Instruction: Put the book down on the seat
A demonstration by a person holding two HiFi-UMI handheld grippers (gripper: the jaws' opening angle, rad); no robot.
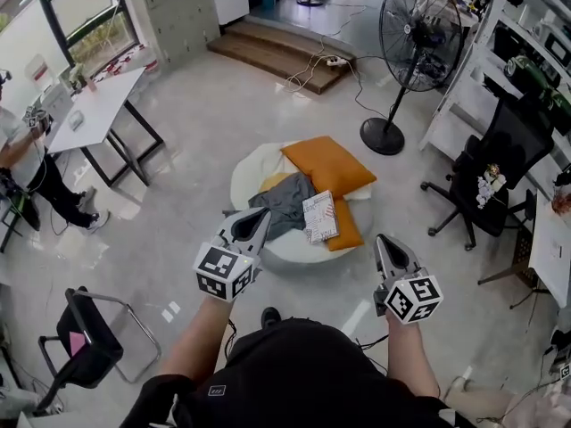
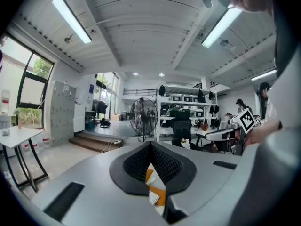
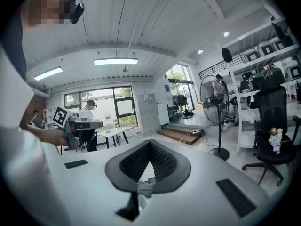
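Head view shows me the round white seat (image 1: 245,172) with its orange cushion (image 1: 326,163), and the book (image 1: 319,216) lying flat on top beside a grey cloth (image 1: 285,201), so I judge it delivered. My left gripper (image 1: 261,214) and right gripper (image 1: 383,240) hover short of the seat, fingers closed on nothing.

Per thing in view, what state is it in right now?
book: closed, lying on the seat, not held
orange cushion: lying on the seat
grey cloth: crumpled beside the book
fan: standing upright
left gripper: shut, empty
right gripper: shut, empty
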